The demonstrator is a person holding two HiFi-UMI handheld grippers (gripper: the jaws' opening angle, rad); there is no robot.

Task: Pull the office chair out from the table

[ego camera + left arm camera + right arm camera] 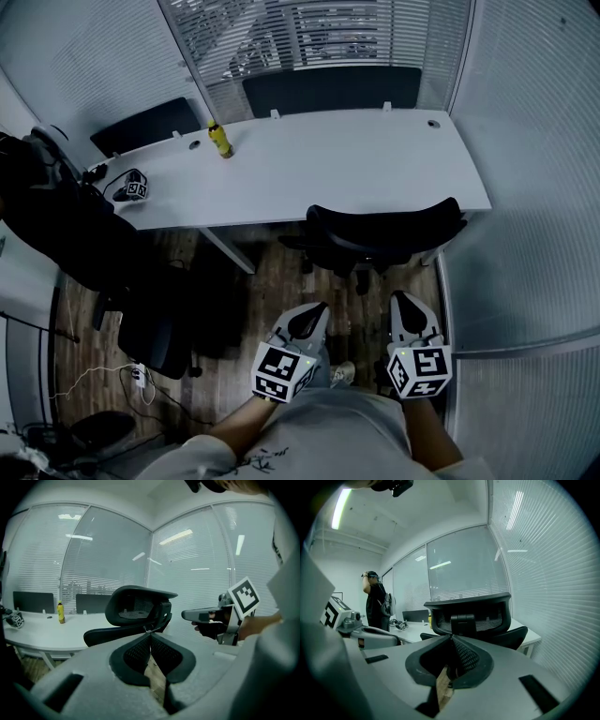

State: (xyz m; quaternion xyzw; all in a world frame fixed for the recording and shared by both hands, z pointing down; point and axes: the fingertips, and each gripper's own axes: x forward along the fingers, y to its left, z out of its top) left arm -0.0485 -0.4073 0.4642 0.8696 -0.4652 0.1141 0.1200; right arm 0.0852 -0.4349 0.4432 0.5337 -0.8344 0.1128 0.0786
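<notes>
A black office chair stands at the right end of the white table, its seat partly under the tabletop and its mesh back toward me. Both grippers hover side by side over the wooden floor, a short way from the chair back and touching nothing. My left gripper is shut and empty; in the left gripper view its tips point at the chair's back. My right gripper is also shut and empty, its tips aimed at the headrest and back.
A yellow bottle and a marker-cube device sit on the table's left part. A second black chair and a person in dark clothes are at the left. A glass wall with blinds runs close along the right.
</notes>
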